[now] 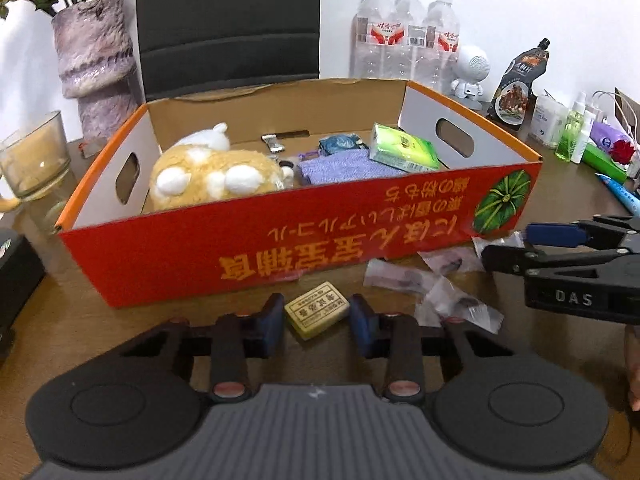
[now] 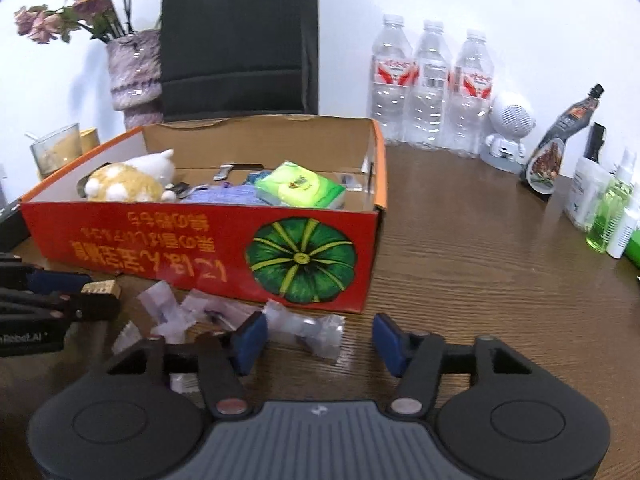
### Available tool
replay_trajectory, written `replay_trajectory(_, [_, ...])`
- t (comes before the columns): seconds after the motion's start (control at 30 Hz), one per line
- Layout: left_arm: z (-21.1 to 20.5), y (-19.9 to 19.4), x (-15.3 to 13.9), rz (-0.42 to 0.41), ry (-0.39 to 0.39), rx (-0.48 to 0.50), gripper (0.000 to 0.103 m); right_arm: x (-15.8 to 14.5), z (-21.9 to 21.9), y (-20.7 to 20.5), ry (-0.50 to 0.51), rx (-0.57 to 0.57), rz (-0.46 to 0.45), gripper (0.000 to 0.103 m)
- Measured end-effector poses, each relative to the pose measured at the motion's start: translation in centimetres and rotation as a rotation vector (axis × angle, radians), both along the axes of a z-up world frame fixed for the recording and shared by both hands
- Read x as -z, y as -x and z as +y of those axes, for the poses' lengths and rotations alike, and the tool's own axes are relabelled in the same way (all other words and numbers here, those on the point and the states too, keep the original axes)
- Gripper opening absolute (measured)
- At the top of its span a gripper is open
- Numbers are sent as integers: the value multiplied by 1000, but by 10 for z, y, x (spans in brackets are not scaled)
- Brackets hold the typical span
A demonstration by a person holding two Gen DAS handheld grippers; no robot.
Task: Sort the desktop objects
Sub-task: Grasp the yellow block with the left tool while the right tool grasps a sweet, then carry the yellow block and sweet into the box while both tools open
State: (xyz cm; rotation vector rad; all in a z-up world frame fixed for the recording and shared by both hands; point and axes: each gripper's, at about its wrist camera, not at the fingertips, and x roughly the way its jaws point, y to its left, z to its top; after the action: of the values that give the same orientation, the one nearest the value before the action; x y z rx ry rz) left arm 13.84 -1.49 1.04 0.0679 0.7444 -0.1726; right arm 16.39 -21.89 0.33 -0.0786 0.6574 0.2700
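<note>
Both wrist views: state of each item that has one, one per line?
Left gripper: open, eraser between its fingers.
Right gripper: open, over a clear wrapper.
Eraser: flat on table, not yet gripped.
Clear wrappers: loose on table, outside the box.
Cardboard box: open-topped, partly filled.
Plush toy: lying in box.
Tissue pack: in box, on purple cloth.
Water bottles: upright, capped.

Glossy red cardboard box [image 1: 280, 236] — wood-grain table [image 2: 480, 264], crinkly clear plastic wrappers [image 1: 440, 280].
</note>
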Motion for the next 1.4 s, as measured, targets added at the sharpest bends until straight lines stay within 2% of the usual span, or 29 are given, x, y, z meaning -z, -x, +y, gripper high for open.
replay_trajectory(0.03, [0, 3, 0, 0, 1, 0, 36, 0, 1, 1, -2, -10, -3, 43])
replay_trajectory(0.1, [1, 9, -1, 2, 4, -2, 36, 0, 4, 6, 11, -29, -17, 39])
replay_trajectory(0.17, [2, 15, -3, 5, 18, -3, 36, 0, 6, 10, 16, -38, -24, 30])
replay_trajectory(0.43, [9, 49, -30, -54, 79, -15, 36, -6, 8, 33, 54, -55, -21, 20])
replay_trajectory(0.53, [12, 61, -40, -79, 104, -17, 36, -10, 5, 53, 65, -59, -33, 12])
replay_trajectory(0.7, [14, 74, -54, -115, 124, -15, 36, -21, -2, 85, 57, -39, -68, 11])
replay_trajectory(0.9, [22, 79, -70, -148, 150, -28, 36, -42, -8, 105, 40, -19, -123, 11])
replay_trajectory(1.0, [28, 63, -86, -159, 177, -31, 36, -68, -5, 96, 19, -39, -175, 11])
replay_trajectory(1.23, [26, -46, -118, -99, 196, -20, 36, -128, 9, 21, -11, -83, -218, 11])
replay_trajectory(1.3, [27, -82, -119, -65, 183, -46, 36, -136, 14, -18, -9, -102, -164, 11])
replay_trajectory(1.4, [34, -132, -105, 13, 176, -107, 36, -137, 29, -72, 0, -91, -75, 11])
